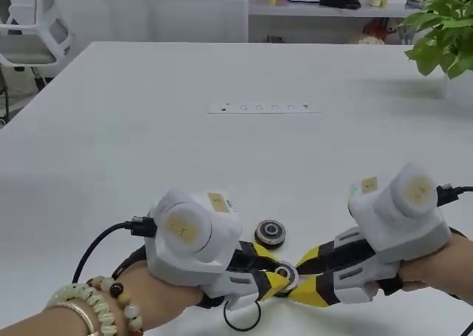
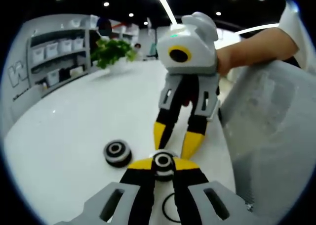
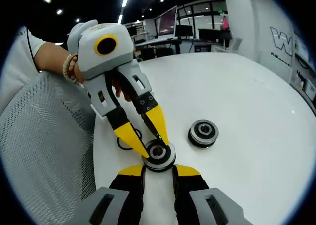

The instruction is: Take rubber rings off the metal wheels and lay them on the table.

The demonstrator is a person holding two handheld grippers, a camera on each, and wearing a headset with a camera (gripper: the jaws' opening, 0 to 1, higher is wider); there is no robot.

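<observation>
Between the two grippers a metal wheel (image 1: 285, 274) with a black rubber rim is held just above the table's near edge. My left gripper (image 2: 163, 164) is shut on this wheel (image 2: 163, 161) from the left. My right gripper (image 3: 159, 169) meets it from the opposite side, its yellow tips closed against the rim of the same wheel (image 3: 159, 155). A second wheel (image 1: 270, 232) with its rubber ring on lies flat on the table just beyond. One loose black rubber ring (image 1: 242, 317) lies on the table under the left gripper.
The white table (image 1: 222, 166) stretches far ahead, with a strip of sockets (image 1: 264, 108) set into its middle. A green plant (image 1: 443, 37) stands at the far right. A grey mesh chair back (image 3: 44, 146) is close behind the near table edge.
</observation>
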